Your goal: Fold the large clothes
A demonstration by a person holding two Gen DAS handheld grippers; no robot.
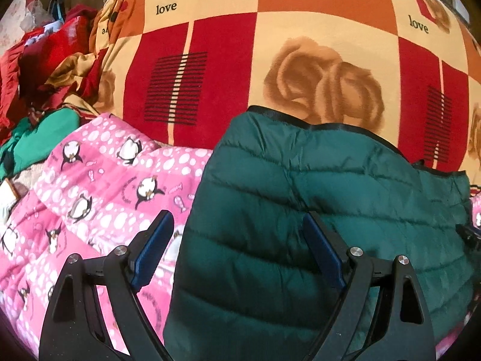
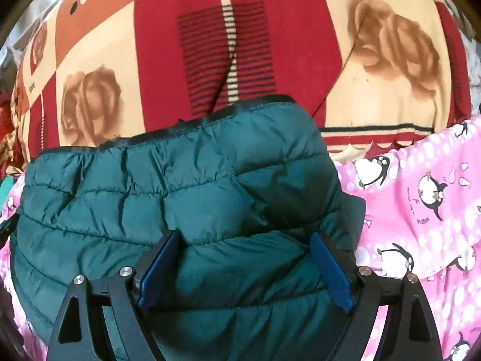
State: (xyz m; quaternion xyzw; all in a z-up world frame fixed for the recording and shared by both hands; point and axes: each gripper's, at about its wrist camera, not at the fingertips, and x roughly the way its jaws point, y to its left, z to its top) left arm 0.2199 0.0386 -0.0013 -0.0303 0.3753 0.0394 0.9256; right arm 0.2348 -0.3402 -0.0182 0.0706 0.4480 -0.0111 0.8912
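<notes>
A dark green quilted puffer jacket lies folded on a pink penguin-print blanket. Its black-trimmed edge faces away from me. My left gripper is open, just above the jacket's left edge, with one blue pad over the pink blanket and the other over the jacket. My right gripper is open above the jacket, its blue pads either side of a puffed fold near the jacket's right edge. Neither gripper holds anything. The pink blanket shows to the right in the right wrist view.
A red, orange and cream blanket with roses and "love" print covers the bed beyond the jacket. A heap of red and green clothes lies at the far left. The other gripper's black tip shows at the jacket's right edge.
</notes>
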